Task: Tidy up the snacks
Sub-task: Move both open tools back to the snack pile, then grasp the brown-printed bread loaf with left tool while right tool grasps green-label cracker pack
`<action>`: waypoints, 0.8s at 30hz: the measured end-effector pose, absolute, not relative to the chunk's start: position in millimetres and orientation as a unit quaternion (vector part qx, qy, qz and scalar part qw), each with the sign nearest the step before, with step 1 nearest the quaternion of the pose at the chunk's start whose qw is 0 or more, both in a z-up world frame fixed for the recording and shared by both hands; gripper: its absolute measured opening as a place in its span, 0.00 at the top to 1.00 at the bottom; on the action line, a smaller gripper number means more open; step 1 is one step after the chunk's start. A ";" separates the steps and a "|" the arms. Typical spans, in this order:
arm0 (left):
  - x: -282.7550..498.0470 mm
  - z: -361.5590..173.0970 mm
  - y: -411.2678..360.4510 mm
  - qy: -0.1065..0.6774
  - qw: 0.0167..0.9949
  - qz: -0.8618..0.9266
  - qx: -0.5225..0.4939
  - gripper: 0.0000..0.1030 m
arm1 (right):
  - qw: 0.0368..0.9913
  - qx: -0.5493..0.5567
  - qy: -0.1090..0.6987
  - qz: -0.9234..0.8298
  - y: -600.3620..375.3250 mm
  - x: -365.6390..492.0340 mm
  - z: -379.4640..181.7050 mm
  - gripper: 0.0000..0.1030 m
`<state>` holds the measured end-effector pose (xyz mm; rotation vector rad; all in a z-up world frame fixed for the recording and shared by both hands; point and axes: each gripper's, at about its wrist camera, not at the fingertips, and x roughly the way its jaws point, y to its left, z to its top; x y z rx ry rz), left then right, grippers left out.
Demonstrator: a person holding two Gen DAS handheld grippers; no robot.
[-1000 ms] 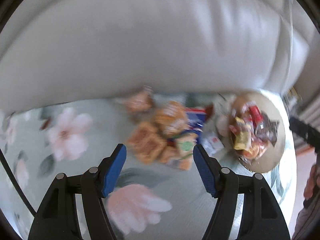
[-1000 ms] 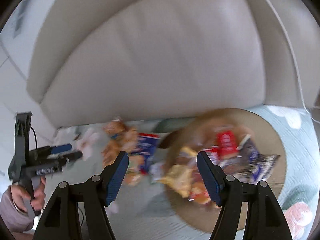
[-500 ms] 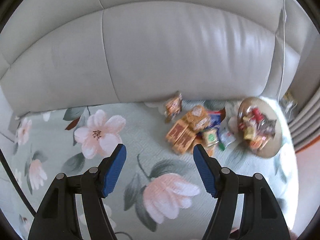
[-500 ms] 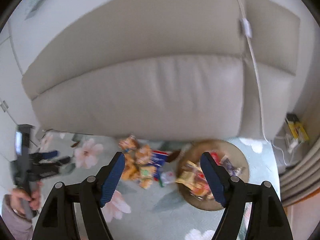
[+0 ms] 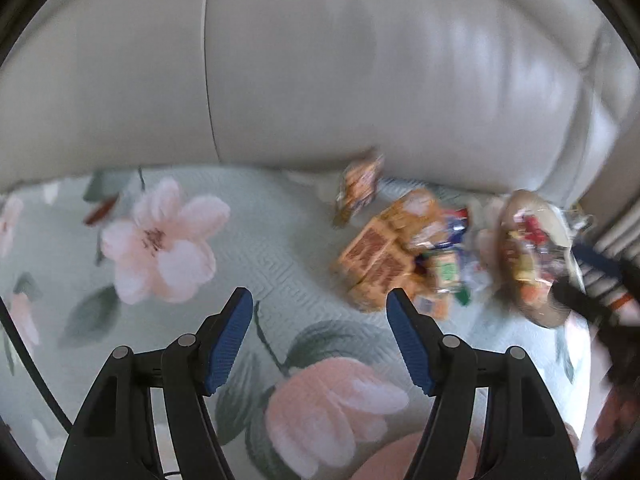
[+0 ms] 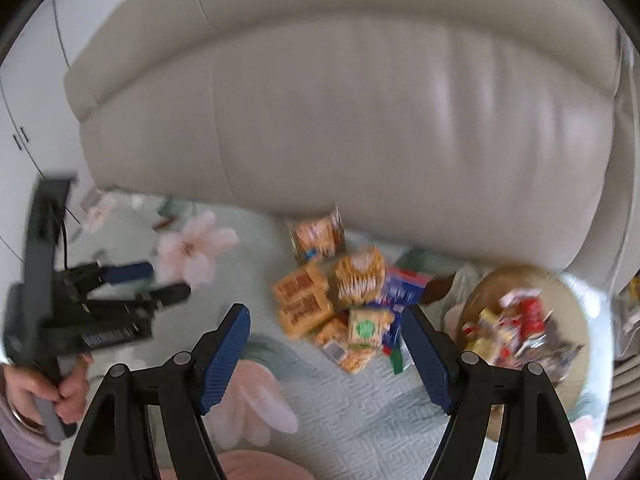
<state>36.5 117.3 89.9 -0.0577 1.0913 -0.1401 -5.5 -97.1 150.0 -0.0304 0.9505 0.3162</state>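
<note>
A pile of snack packs (image 5: 384, 256) lies on a floral sofa cover by the backrest: orange cracker packs (image 6: 304, 300), a green-labelled pack (image 6: 366, 328) and a blue pack (image 6: 404, 288). One pack (image 6: 318, 236) leans against the backrest. A round beige tray (image 6: 576, 308) with several wrapped snacks sits to the right of the pile, also seen as the tray (image 5: 554, 220). My left gripper (image 5: 318, 304) hangs open and empty above the cover, left of the pile. My right gripper (image 6: 324, 316) is open and empty above the pile's near side. Both views are blurred.
The pale leather backrest (image 5: 320, 60) rises right behind the snacks. The floral cover (image 5: 240, 248) stretches to the left. In the right wrist view a hand (image 6: 68, 384) holds the left gripper (image 6: 168, 280) at the left; white cupboards (image 6: 24, 100) stand beyond.
Both grippers pulled back high half a second ago and have since come in closer to the snacks. The right gripper's view shifted from the tray to the pile, its jaws slightly wider.
</note>
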 end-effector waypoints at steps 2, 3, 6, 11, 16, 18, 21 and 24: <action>53.3 66.7 113.7 0.529 0.846 -0.064 -0.036 0.34 | 0.866 -0.011 0.478 0.146 -93.7 6.8 106.9 0.26; 60.9 56.0 111.0 0.531 0.843 -0.067 -0.042 0.34 | 0.866 -0.013 0.480 0.140 -93.9 11.2 94.9 0.27; 80.6 28.7 103.1 0.545 0.834 -0.070 -0.042 0.34 | 0.874 -0.021 0.478 0.091 -97.2 24.3 62.8 0.27; 100.4 6.4 88.3 0.551 0.828 -0.101 -0.021 0.34 | 0.868 0.016 0.490 0.084 -111.3 47.0 34.0 0.27; 113.3 -5.5 71.0 0.565 0.816 -0.116 0.039 0.34 | 0.871 0.026 0.484 0.077 -118.0 46.5 15.5 0.27; 114.0 -9.1 63.0 0.565 0.813 -0.124 0.065 0.34 | 0.864 0.054 0.493 0.083 -125.4 49.5 7.0 0.27; 117.2 -9.4 56.8 0.566 0.811 -0.132 0.072 0.32 | 0.856 0.073 0.504 0.089 -131.0 55.0 -4.2 0.27; 121.8 -10.0 50.9 0.568 0.807 -0.144 0.074 0.32 | 0.850 0.085 0.513 0.091 -134.6 60.0 -13.7 0.32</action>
